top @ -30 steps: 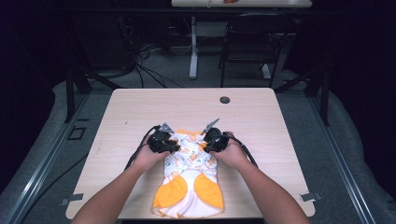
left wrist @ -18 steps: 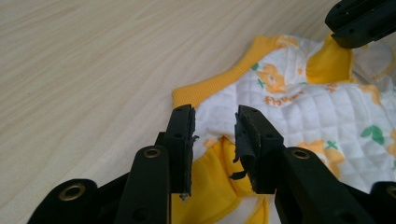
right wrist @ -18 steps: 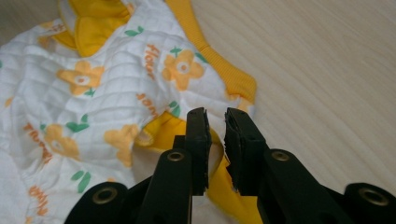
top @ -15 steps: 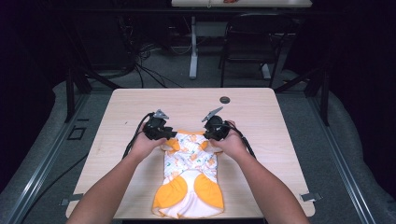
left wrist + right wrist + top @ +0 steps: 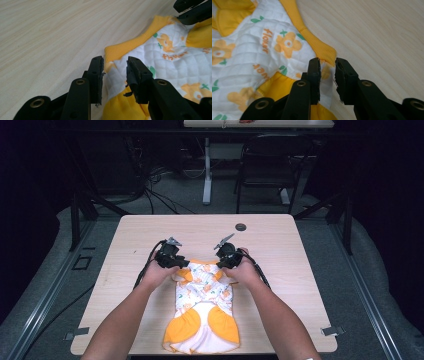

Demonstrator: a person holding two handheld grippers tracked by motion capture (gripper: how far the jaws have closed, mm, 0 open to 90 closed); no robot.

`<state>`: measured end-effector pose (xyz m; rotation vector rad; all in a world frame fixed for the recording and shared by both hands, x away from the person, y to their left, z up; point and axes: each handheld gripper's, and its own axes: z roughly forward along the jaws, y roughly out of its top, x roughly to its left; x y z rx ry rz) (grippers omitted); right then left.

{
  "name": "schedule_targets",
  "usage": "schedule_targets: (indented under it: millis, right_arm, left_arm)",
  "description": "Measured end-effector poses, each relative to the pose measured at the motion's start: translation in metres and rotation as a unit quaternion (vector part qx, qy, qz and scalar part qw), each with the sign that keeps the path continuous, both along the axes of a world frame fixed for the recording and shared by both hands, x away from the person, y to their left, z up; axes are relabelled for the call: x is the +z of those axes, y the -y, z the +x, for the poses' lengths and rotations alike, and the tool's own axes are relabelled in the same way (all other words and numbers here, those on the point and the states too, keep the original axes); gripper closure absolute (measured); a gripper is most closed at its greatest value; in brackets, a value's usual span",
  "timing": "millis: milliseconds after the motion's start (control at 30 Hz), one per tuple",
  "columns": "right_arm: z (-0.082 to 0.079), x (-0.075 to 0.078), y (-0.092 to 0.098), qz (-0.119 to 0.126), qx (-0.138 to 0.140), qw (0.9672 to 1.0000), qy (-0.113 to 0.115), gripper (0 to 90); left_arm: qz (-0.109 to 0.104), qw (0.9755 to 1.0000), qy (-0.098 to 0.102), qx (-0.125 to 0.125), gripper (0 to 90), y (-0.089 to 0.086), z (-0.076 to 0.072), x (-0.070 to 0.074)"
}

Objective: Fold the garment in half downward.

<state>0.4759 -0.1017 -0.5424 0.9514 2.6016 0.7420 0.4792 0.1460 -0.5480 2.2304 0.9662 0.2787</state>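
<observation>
A baby romper (image 5: 202, 302), white quilted cloth with orange flowers and orange trim, lies flat on the wooden table (image 5: 280, 250), collar toward the far side. My left gripper (image 5: 176, 262) is at its left shoulder corner (image 5: 113, 53). Its jaws stand a little apart, with the white and orange cloth between them. My right gripper (image 5: 226, 263) is at the right shoulder corner (image 5: 324, 52), jaws likewise slightly apart astride the cloth edge. In the left gripper view, the right gripper's jaws (image 5: 192, 11) show at the upper right, over the collar.
A small dark round object (image 5: 241, 226) sits on the table near its far edge. Bare wood lies on both sides of the romper. Beyond the table stand a chair (image 5: 270, 165) and table legs on a grey floor with cables.
Both grippers moved toward the far side of the table and a little apart, with the romper's shoulders. For the last half second they have stayed still.
</observation>
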Motion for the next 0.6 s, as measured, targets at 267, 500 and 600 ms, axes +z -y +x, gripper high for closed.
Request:
schedule_targets:
  millis: [267, 500, 600]
  right_arm:
    - [0.004, -0.014, 0.008, -0.007, -0.008, 0.9994, -0.032, 66.8]
    - [0.006, -0.016, 0.010, 0.006, -0.017, 0.9991, -0.038, 65.7]
    - [0.006, -0.016, 0.010, 0.006, -0.015, 0.9991, -0.038, 65.7]
  left_arm:
    - [0.015, 0.9999, -0.006, 0.000, 62.5, 0.004, 0.001, -0.010]
    - [0.031, 0.9995, -0.009, -0.001, 59.9, 0.008, 0.002, -0.016]
    - [0.032, 0.9995, -0.007, -0.003, 61.5, 0.008, 0.001, -0.019]
